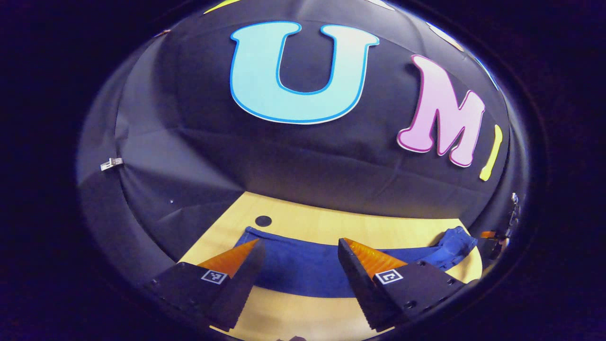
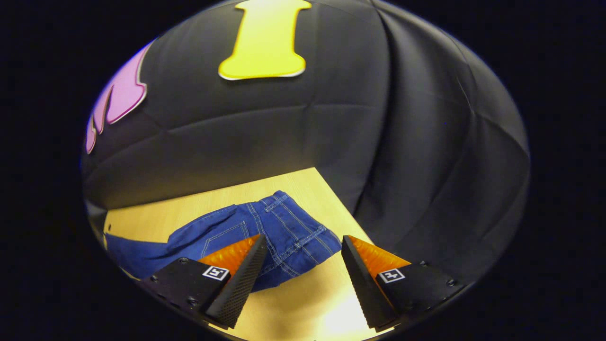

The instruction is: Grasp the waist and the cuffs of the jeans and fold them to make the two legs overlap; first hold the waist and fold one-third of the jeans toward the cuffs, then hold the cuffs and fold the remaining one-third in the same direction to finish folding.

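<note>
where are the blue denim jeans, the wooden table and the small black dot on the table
blue denim jeans (image 2: 289,237): right gripper view, stitched waist end
light wooden table (image 2: 151,220): right gripper view, bare top
small black dot (image 1: 263,220): left gripper view, its middle

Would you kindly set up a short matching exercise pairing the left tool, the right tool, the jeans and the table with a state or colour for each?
Column one:
1. left tool
2. right tool
3. jeans
4. table

Column two:
A. pale wood surface
B. blue, lying on the table, not gripped
C. open, above the plain leg fabric
D. open, near the stitched waist end

Pairs: 1-C, 2-D, 3-B, 4-A
</note>
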Tool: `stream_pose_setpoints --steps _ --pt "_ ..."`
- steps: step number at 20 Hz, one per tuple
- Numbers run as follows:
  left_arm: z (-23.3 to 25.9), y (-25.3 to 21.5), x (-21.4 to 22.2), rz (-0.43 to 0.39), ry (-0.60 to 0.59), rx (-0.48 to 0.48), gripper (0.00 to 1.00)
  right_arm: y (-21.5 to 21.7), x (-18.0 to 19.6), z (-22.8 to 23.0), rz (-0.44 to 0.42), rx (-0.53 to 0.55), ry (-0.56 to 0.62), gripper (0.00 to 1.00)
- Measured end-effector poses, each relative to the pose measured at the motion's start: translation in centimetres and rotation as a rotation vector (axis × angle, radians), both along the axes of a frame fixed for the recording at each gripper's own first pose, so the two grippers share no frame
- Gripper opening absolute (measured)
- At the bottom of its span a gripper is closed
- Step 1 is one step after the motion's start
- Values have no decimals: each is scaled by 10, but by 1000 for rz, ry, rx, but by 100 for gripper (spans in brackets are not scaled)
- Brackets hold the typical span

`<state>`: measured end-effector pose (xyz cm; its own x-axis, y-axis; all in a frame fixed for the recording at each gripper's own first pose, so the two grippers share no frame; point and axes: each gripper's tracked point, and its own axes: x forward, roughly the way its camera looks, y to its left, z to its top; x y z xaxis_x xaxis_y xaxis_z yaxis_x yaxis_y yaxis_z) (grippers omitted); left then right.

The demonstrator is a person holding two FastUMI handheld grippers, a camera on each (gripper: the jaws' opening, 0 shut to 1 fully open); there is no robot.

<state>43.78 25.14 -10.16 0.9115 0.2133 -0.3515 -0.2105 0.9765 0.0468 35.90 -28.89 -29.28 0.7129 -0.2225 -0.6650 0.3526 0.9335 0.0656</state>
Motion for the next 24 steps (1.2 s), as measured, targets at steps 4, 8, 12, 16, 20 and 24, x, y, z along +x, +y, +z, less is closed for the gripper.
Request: stream_pose_setpoints --steps 4,8,12,16,20,24 --pt "2 -6 2 -35 3 -12 97 -18 15 -54 -108 77 41 99" --pt "-5 -15 8 -74 56 26 96 -23 17 -92 -168 110 85 100" --pt "-10 -47 22 -106 49 -5 97 -21 21 -90 -165 157 66 87" --pt "-11 -52 14 -108 36 -46 93 -9 31 -96 -178 238 35 30" --pt "-17 -33 1 -59 26 -103 97 -4 37 -35 -54 90 -111 10" --pt "-24 -17 -17 -10 11 -180 96 26 31 36 78 39 -253 9"
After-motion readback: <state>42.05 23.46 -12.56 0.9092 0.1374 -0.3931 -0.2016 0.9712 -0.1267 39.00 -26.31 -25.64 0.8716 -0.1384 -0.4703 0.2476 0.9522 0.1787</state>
